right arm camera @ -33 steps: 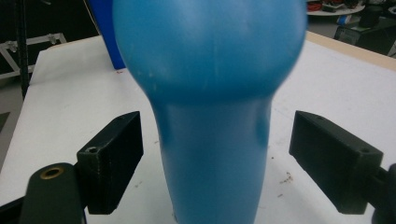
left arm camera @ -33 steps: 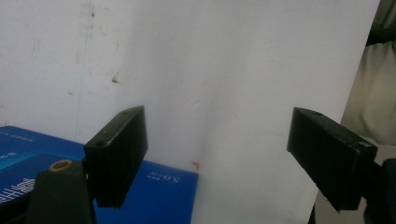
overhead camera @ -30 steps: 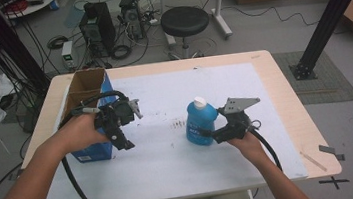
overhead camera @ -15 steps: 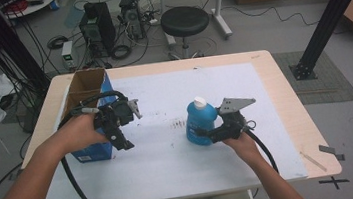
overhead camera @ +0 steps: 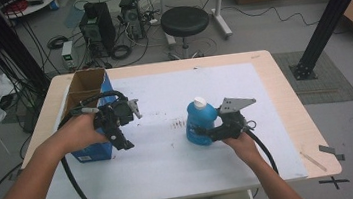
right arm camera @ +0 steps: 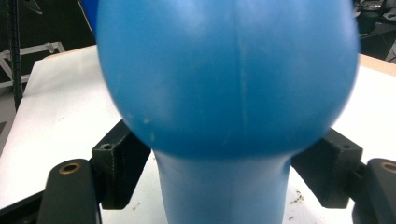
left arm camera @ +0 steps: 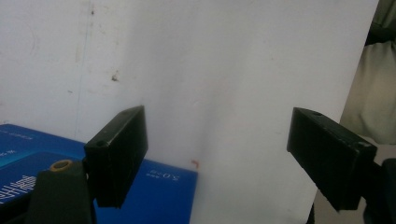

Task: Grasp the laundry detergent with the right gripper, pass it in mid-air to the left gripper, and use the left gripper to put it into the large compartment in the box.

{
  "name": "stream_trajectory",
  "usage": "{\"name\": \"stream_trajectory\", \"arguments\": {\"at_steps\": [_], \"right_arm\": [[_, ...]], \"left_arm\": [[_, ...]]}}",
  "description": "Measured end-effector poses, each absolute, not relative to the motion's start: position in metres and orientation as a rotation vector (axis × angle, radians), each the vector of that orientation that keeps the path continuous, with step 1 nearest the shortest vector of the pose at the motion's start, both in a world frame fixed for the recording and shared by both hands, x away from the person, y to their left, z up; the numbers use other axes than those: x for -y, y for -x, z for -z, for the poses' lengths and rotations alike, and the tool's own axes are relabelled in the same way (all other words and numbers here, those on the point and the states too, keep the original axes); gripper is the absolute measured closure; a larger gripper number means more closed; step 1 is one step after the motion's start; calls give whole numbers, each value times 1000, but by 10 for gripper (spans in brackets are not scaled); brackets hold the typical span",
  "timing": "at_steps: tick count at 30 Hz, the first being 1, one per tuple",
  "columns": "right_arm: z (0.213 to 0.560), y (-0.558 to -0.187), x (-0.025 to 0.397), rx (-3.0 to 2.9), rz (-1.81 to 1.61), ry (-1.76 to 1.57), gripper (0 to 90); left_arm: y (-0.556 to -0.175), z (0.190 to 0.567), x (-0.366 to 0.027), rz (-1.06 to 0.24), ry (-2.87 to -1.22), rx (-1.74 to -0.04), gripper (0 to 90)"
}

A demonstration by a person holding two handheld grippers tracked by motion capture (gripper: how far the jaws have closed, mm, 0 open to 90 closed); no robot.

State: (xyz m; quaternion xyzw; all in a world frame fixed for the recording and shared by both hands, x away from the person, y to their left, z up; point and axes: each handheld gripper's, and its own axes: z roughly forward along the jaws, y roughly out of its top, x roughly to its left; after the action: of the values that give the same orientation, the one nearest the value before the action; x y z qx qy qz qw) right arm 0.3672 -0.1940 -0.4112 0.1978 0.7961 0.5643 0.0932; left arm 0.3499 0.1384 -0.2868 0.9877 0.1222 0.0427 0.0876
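White paper covers the table (overhead camera: 284, 92), and the blue bottle (overhead camera: 199, 123) stands upright right of its middle. Clamped on the bottle's narrow part is the right gripper (overhead camera: 212, 134). Beside the blue box (overhead camera: 89, 149), the left gripper (overhead camera: 126, 130) hangs with jaws wide apart, holding nothing.

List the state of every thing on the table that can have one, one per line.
blue bottle: upright, white cap on, gripped at its narrow part.
right gripper: shut on the blue bottle.
left gripper: open, nothing between its fingers.
blue cardboard box: top flaps open, standing on the table.
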Motion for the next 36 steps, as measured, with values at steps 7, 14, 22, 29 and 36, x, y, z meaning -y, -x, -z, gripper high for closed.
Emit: {"name": "stream_trajectory", "arguments": {"at_steps": [7, 14, 22, 29, 36], "right_arm": [[411, -367, 194, -2362, -1672, -584, 272], [411, -367, 195, -2357, -1678, -584, 289], [413, -367, 195, -2357, -1677, -587, 308], [413, -366, 195, -2355, -1683, -575, 350], [413, -365, 195, -2355, -1687, -560, 408]], "left_arm": [[-350, 287, -138, -124, -2940, -364, 213], [-349, 286, -139, -125, -2943, -362, 213], [-350, 287, -139, -121, -2942, -362, 214], [-350, 287, -139, -119, -2940, -366, 215], [-350, 287, -139, -120, -2940, -364, 215]]}}
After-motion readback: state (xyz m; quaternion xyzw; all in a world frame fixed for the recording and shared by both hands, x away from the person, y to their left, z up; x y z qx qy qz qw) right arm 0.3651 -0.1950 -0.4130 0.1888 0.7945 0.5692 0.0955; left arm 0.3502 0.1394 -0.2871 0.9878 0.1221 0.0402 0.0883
